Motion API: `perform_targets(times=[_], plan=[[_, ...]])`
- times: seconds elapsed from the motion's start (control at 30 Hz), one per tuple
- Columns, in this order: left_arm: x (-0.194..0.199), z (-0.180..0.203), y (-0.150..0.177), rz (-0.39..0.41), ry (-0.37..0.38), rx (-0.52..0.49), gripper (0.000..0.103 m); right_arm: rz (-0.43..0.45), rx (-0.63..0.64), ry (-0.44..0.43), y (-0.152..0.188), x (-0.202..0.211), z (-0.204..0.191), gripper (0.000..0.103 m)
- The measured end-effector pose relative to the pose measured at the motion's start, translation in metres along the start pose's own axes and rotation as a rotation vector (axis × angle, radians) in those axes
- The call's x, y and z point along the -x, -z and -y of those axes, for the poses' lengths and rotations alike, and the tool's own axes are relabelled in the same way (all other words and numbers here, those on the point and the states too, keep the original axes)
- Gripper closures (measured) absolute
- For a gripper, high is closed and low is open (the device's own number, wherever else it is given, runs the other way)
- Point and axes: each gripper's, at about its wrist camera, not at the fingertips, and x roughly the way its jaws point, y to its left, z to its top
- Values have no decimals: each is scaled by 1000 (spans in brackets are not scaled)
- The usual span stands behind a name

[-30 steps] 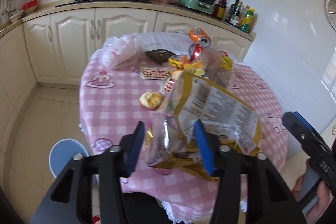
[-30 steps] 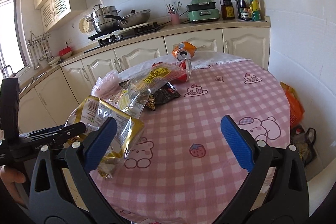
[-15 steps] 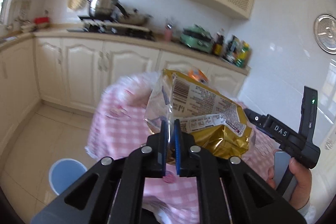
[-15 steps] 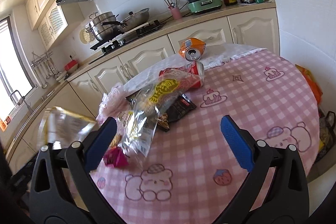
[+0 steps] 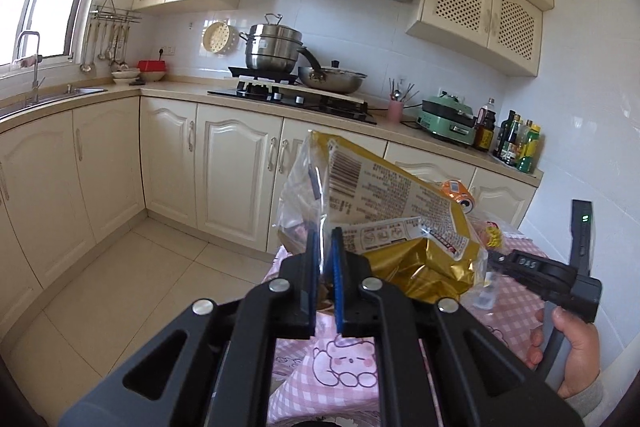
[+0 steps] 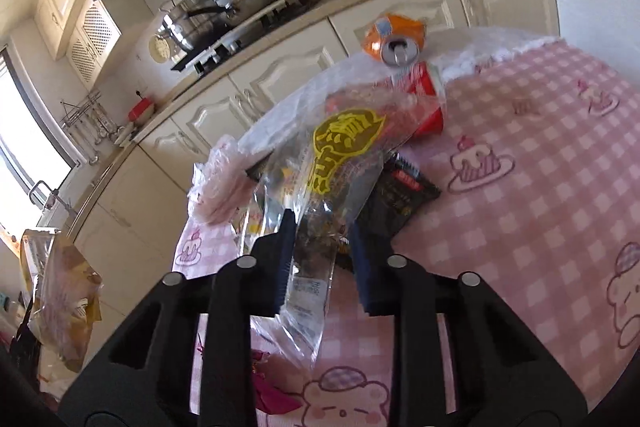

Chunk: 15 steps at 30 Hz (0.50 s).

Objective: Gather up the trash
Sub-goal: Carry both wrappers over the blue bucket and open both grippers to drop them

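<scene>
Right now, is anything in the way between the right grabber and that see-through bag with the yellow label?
Nothing visible is. The right gripper already has its fingers on either side of the clear bag, jaws partly closed around its lower end. A black wrapper lies tucked under the bag's right edge, so it might get nudged.

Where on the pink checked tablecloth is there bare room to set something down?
Bare cloth lies right of the black snack packet, around the cake print out to the table's right edge. The strip from the crushed orange can to the clear yellow-printed bag is crowded.
</scene>
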Motion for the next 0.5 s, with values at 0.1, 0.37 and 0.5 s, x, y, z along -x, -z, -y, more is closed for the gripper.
perform_targets(times=[0.1,0.37,0.5], plan=[[-2,-11,4,3,-3,18,97,98,64,35,-7,17,-12,89],[-2,-56,5,14,-69,76,97,304,263,16,-12,55,-88,92],[-1,-95,10,6,-130,111,97,275,336,-136,2,50,-142,92]])
